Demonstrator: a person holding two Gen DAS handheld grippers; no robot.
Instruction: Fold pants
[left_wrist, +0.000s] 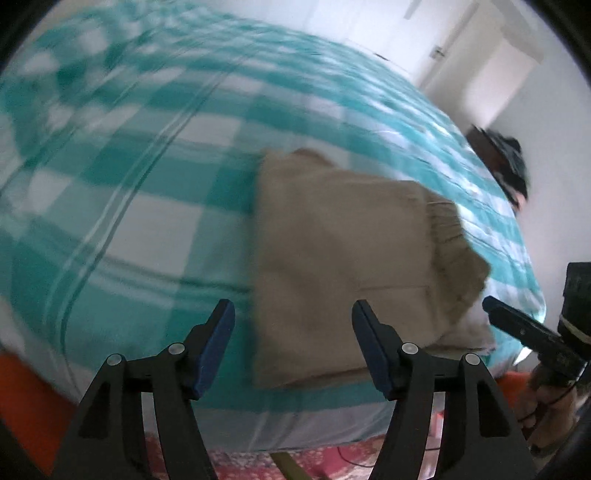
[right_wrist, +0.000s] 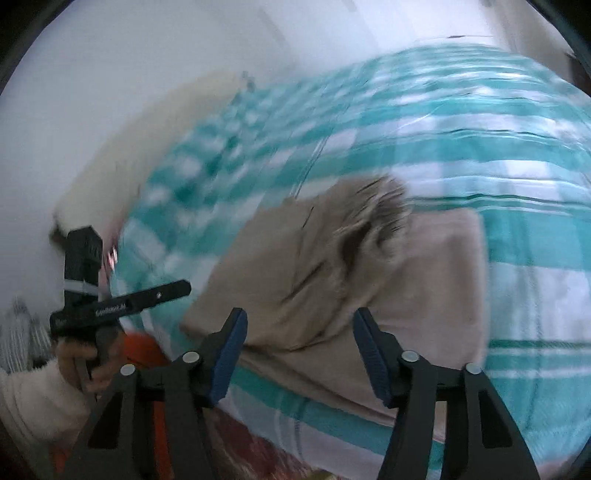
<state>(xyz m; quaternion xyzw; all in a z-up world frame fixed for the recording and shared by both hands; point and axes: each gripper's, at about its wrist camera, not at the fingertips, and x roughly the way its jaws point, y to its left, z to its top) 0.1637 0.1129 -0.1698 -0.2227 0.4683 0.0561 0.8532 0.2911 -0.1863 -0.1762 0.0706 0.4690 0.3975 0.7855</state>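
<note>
Both claws, left gripper (left_wrist: 293, 345) and right gripper (right_wrist: 297, 350), apart and holding nothing, clear of tan pants (left_wrist: 343, 258) folded compact on checked bedspread (left_wrist: 129, 206), probably just let go.

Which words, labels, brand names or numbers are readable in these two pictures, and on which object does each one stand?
White print on the black body of the left tool, seen in the right wrist view: too blurred to read.
Folded beige fabric pants: no text visible.
Teal and white checked bed cover: no text visible.
Nothing else in either view carries readable writing.
</note>
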